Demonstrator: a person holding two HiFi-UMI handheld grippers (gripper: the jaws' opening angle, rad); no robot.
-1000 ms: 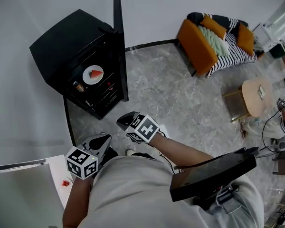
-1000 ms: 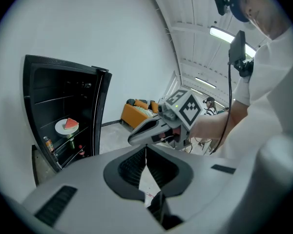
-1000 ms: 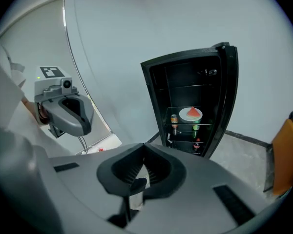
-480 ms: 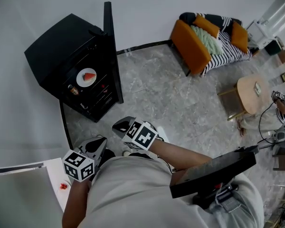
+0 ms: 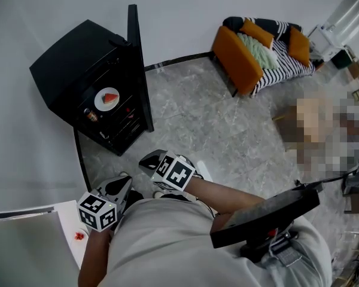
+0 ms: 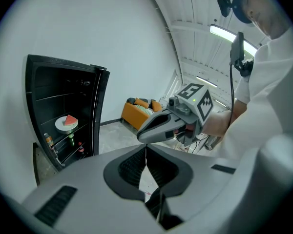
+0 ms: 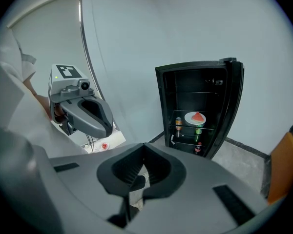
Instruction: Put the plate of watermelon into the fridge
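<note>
Drawn back a little from the fridge [image 5: 72, 64], left claw [image 5: 122, 181] and right claw [image 5: 148, 159] are seen closed, nothing gripped. The plate of watermelon [image 5: 106, 99] is seen inside the fridge, far left, door [image 5: 137, 64] open.

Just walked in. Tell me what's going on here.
A person stands a little way from a small black fridge with its door open, holding a tool in each hand. Both the left tool and the right tool are shut and empty. The plate of watermelon already sits inside the fridge, above some drinks. Nothing is being handled right now.
</note>
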